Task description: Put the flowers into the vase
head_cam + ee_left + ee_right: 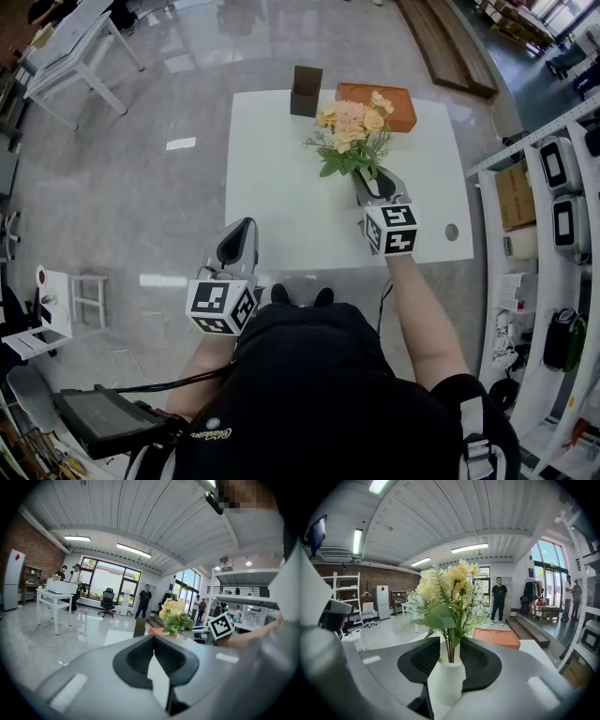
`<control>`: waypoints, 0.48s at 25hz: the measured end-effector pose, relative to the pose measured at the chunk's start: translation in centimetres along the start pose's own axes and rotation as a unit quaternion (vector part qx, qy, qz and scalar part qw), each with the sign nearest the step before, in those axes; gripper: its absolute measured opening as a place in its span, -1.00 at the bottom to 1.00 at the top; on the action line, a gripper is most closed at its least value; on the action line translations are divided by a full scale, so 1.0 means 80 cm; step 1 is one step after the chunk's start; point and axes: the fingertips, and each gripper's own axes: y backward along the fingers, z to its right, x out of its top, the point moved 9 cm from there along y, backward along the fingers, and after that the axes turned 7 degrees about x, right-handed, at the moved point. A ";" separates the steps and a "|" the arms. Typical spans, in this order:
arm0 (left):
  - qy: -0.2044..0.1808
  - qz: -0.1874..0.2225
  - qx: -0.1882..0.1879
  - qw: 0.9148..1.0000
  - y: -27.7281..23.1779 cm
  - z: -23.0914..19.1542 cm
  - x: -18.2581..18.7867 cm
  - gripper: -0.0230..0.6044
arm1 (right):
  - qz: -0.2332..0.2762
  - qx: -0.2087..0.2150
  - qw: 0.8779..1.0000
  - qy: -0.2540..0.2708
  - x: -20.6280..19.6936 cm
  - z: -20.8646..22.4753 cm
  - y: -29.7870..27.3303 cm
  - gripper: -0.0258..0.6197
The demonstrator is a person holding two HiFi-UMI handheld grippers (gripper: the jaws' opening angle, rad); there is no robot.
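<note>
A bunch of yellow and pink flowers with green leaves stands upright in a white vase on the white table. My right gripper reaches around the vase from the near side. In the right gripper view the flowers rise straight up between the right gripper's dark pads, which stand wide on either side of the vase neck, open. My left gripper hovers at the table's near edge, shut and empty. From the left gripper view the flowers show far ahead.
A dark brown box and an orange tray sit at the table's far edge behind the flowers. White shelving runs along the right. Several people stand far off in the room.
</note>
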 end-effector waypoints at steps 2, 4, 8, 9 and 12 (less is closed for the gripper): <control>0.000 0.000 -0.002 1.000 0.000 0.002 0.001 -0.91 | 0.000 0.000 1.000 0.000 0.001 -0.001 0.003 -0.51; 0.000 0.001 -0.003 1.000 -0.001 0.003 0.001 -0.91 | 0.001 0.001 1.000 0.000 0.001 -0.003 0.005 -0.51; -0.001 0.002 -0.005 1.000 -0.002 0.005 0.002 -0.91 | -0.001 0.000 1.000 -0.001 0.000 -0.004 0.009 -0.51; -0.001 0.002 -0.005 1.000 -0.002 0.005 0.002 -0.91 | -0.001 -0.001 1.000 -0.002 0.000 -0.004 0.010 -0.51; -0.002 0.002 -0.006 1.000 -0.001 0.004 0.001 -0.91 | -0.001 -0.002 1.000 -0.003 -0.002 -0.008 0.013 -0.51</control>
